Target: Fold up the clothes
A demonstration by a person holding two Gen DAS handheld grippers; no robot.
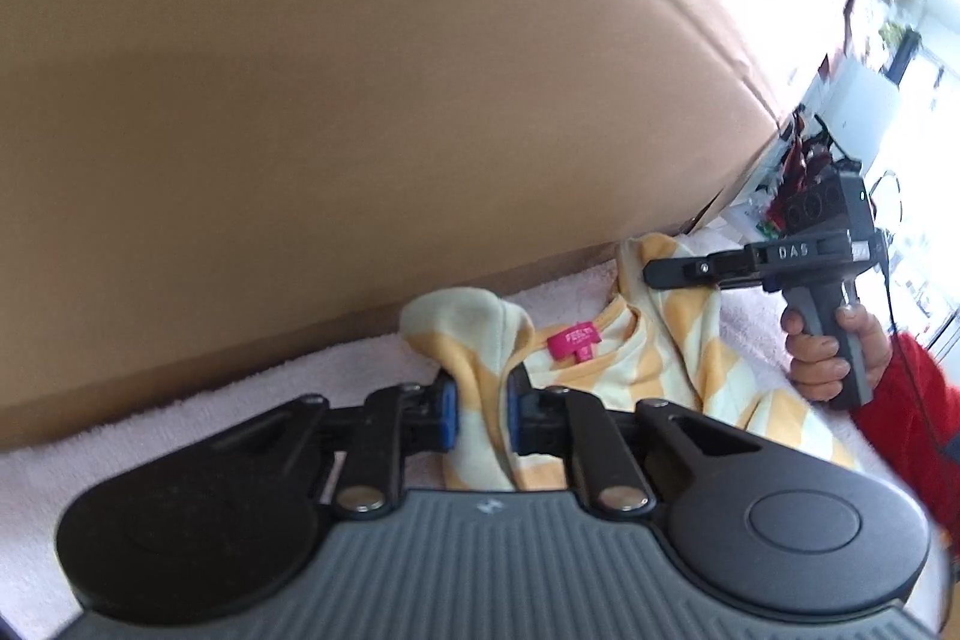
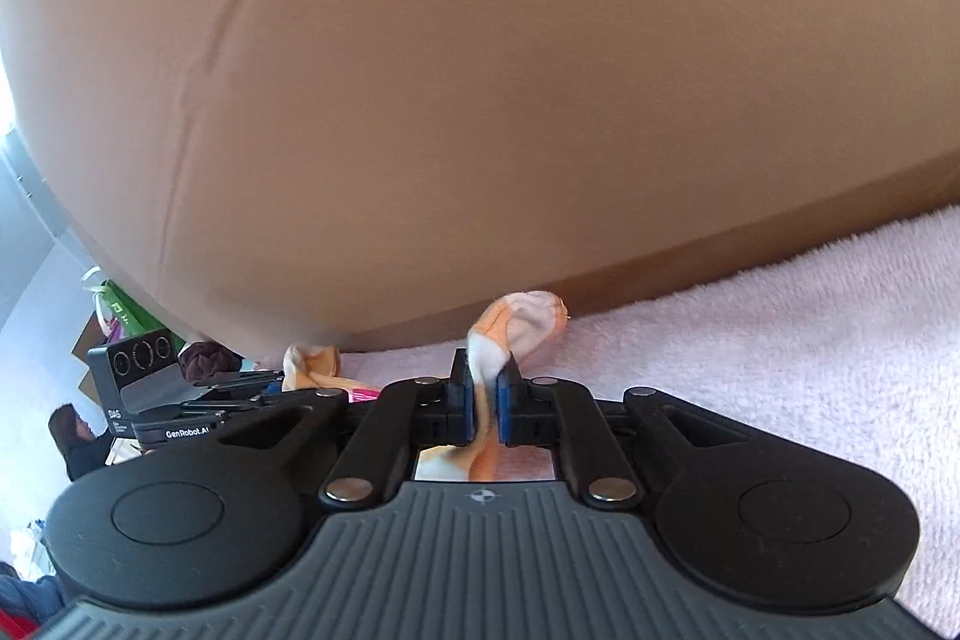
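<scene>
A yellow-and-cream striped shirt (image 1: 666, 346) with a pink neck label (image 1: 570, 340) lies on a pale pink towel (image 1: 150, 418) against a big cardboard box (image 1: 360, 70). My left gripper (image 1: 480, 409) is shut on a bunched fold of the shirt beside the collar, blue pads pressing the cloth. My right gripper (image 2: 485, 400) is shut on another edge of the shirt (image 2: 522, 319), which sticks up past its pads. In the left wrist view the right gripper (image 1: 654, 274) reaches over the shirt's far side, held by a hand (image 1: 834, 346) in a red sleeve.
The cardboard box (image 2: 480, 70) fills the space just ahead of both grippers. The towel (image 2: 780, 340) stretches off to the right. Cluttered shelves (image 1: 840, 130) and a bright window stand at the far right; a green bag (image 2: 129, 310) and a seated person (image 2: 78, 436) are at the left.
</scene>
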